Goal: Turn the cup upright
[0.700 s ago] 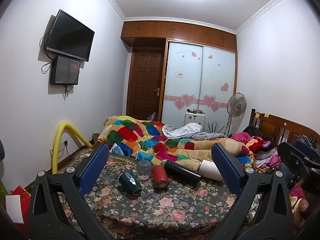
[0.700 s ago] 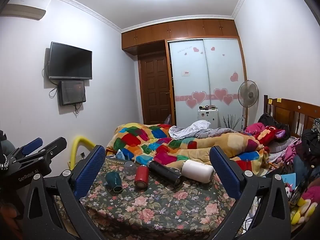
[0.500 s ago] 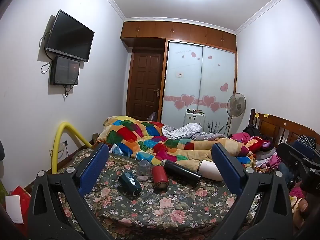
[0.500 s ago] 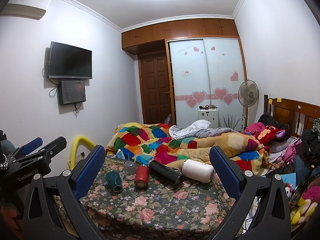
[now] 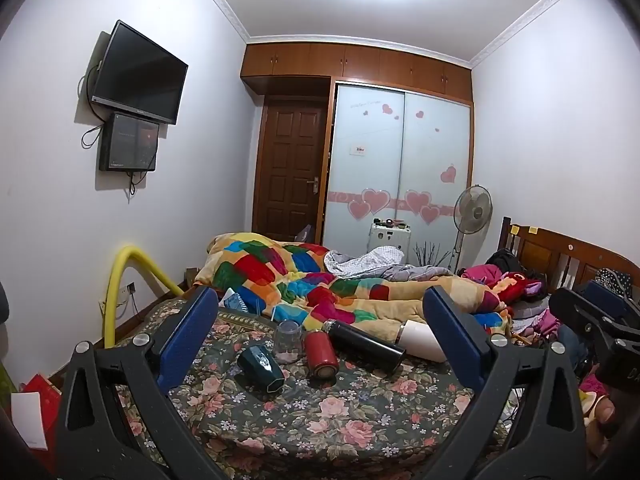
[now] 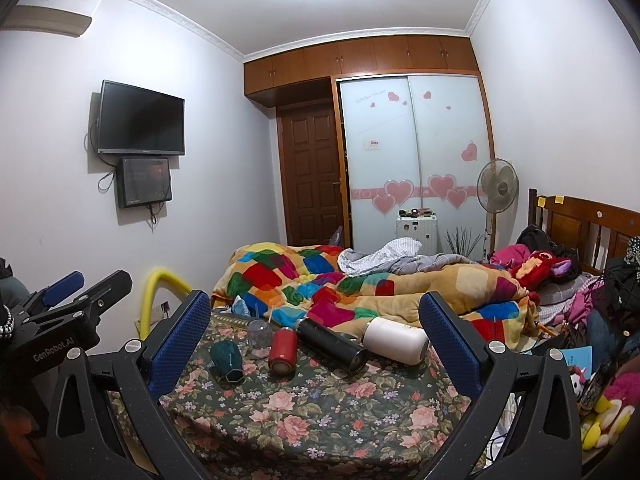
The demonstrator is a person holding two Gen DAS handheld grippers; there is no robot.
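Both grippers gape wide, empty: left (image 5: 320, 332), right (image 6: 316, 332). Green cup (image 5: 260, 368) lies tipped at lower centre-left on the floral cloth (image 5: 320, 412); likely hard, glazed, slippery, so pinch its faceted sides mid-body

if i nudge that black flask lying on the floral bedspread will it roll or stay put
The black flask lies on its side and looks cylindrical, so a sideways nudge would probably roll it. The floral bedspread looks soft, which may damp that. It lies close to the red bottle, which might stop it rolling that way.
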